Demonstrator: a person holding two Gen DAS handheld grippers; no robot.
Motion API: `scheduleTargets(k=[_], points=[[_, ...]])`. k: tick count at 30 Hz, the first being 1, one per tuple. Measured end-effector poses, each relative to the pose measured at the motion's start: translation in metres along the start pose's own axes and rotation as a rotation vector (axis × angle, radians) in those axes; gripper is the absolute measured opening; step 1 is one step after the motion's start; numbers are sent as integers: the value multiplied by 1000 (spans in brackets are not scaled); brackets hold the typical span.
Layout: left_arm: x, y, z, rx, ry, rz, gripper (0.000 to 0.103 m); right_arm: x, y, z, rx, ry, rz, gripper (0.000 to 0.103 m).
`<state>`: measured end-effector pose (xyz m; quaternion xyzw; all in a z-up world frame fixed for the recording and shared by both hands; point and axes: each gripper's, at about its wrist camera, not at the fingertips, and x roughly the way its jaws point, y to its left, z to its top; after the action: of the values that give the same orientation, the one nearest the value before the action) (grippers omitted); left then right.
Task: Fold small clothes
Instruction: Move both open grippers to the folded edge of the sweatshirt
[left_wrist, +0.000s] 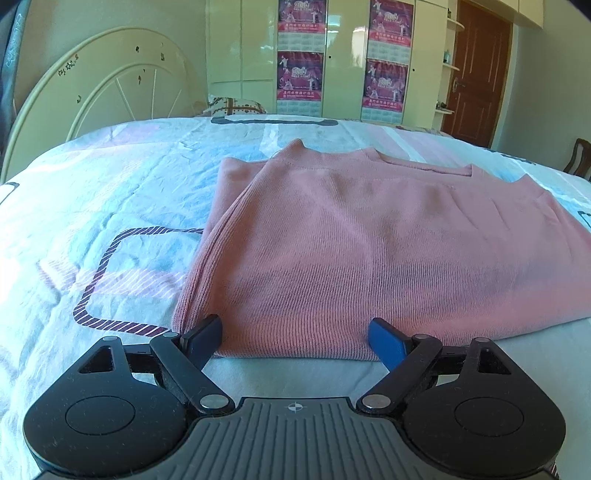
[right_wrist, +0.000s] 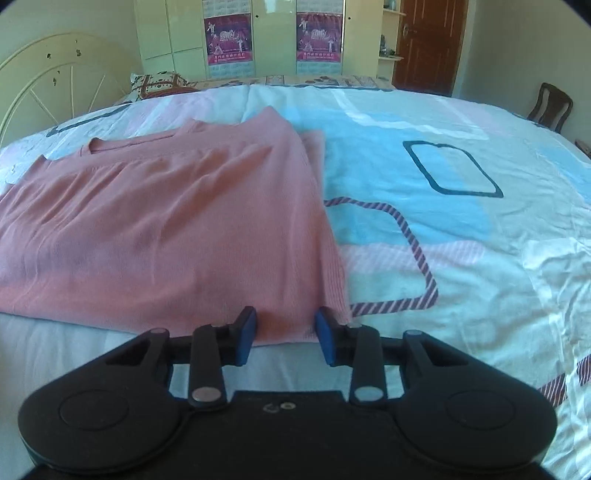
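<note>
A pink knit top lies flat on the bed, its sides folded in and its neckline at the far end. My left gripper is open, its fingers at the top's near left corner, with the hem between them. In the right wrist view the same top fills the left half. My right gripper is open, jaws partly apart, at the top's near right corner, with the hem edge between the blue pads. Neither gripper holds the cloth.
The top lies on a bedspread of pale blue, pink and white with striped rectangles. A cream headboard and a patterned pillow are at the far left. A wardrobe with posters, a brown door and a chair stand beyond.
</note>
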<state>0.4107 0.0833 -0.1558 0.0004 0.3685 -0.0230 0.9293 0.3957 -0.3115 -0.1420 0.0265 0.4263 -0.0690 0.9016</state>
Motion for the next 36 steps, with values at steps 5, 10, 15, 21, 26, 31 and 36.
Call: scheduleTargets(k=[5, 10, 15, 21, 26, 31, 36], points=[[3, -2, -1, -1, 1, 9, 86, -2, -4, 0, 2, 11, 0, 27], [4, -4, -2, 5, 4, 17, 86, -1, -2, 0, -21, 10, -4, 27], [-3, -6, 4, 5, 30, 30, 86, -3, 0, 0, -52, 8, -12, 28], [-49, 4, 0, -103, -26, -15, 86, -44, -3, -5, -5, -85, 81, 31], [-45, 13, -20, -265, 12, 21, 86, -57, 11, -14, 12, -104, 163, 21], [-35, 19, -28, -385, 29, -16, 86, -61, 26, -15, 7, -94, 210, 25], [-23, 20, -29, -440, 17, -30, 86, -52, 33, -12, -1, -70, 204, 29]])
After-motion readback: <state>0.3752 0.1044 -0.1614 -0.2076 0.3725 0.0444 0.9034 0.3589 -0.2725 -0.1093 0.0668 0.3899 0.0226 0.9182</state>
